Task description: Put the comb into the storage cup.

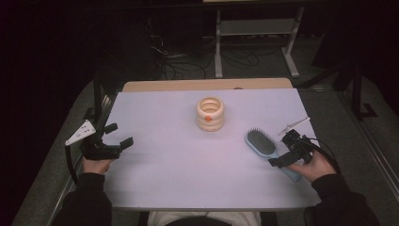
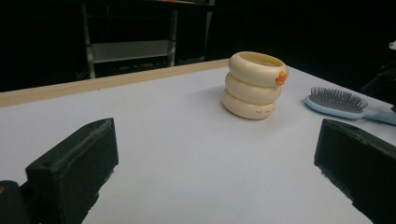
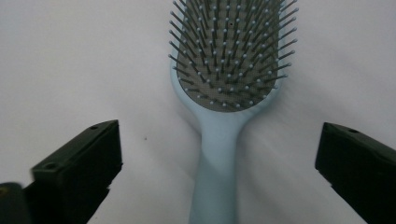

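Two sets of tongs are held over the white table [image 1: 179, 165], both with jaws spread wide and nothing gripped. The right tongs [image 3: 219, 186] straddle the handle of the pale blue hairbrush [image 3: 226, 84], which lies flat, bristles up. The cream ringed holder [image 2: 254, 84] stands upright mid-table; its contents cannot be seen, and its small print is unreadable. The left tongs [image 1: 117, 136] are held well apart from both.
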`<state>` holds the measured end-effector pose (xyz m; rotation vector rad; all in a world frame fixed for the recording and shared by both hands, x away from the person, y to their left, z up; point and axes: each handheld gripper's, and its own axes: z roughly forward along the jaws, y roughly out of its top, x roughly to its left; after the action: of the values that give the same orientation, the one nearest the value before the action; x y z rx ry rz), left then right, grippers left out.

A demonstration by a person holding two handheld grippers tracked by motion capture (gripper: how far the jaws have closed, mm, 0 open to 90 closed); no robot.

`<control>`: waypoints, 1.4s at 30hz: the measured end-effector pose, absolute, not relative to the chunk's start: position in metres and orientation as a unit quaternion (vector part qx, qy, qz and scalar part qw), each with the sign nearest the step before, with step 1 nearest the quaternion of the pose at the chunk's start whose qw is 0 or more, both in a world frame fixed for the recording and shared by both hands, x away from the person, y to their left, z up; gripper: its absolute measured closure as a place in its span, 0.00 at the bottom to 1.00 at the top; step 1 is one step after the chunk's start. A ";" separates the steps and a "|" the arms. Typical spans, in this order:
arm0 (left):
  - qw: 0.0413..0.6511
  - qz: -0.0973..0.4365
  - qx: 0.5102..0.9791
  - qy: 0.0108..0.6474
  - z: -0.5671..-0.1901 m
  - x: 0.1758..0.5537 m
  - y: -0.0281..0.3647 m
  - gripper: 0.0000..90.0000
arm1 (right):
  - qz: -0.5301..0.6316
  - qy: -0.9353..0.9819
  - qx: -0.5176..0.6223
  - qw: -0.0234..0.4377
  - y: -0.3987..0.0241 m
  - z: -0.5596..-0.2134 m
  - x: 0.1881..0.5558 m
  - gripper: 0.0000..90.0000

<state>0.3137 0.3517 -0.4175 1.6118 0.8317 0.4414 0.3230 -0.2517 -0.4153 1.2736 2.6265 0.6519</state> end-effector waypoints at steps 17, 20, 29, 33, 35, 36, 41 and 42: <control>0.595 0.190 0.694 0.358 -0.418 0.314 0.352 0.00 | 0.196 0.881 0.427 0.063 -0.251 -0.428 0.329 0.25; 0.595 0.190 0.694 0.358 -0.418 0.314 0.352 0.00 | 0.193 0.882 0.426 0.063 -0.252 -0.429 0.330 0.31; 0.595 0.191 0.695 0.357 -0.417 0.314 0.352 0.00 | 0.181 0.886 0.423 0.062 -0.250 -0.432 0.330 0.43; 0.594 0.191 0.695 0.358 -0.417 0.314 0.352 0.00 | 0.175 0.886 0.424 0.063 -0.249 -0.433 0.331 0.45; 0.594 0.190 0.695 0.357 -0.417 0.314 0.352 0.00 | 0.175 0.886 0.424 0.061 -0.249 -0.434 0.332 0.47; 0.594 0.190 0.695 0.357 -0.417 0.314 0.352 0.00 | 0.175 0.886 0.424 0.061 -0.249 -0.434 0.332 0.47; 0.594 0.191 0.695 0.357 -0.417 0.314 0.352 0.00 | 0.172 0.885 0.427 0.067 -0.250 -0.434 0.333 0.52; 0.594 0.191 0.695 0.357 -0.417 0.314 0.352 0.00 | 0.172 0.885 0.427 0.068 -0.250 -0.434 0.333 0.52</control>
<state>0.3140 0.3521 -0.4174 1.6148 0.8298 0.4444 0.3327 -0.2499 -0.4342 1.2878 2.6667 0.5174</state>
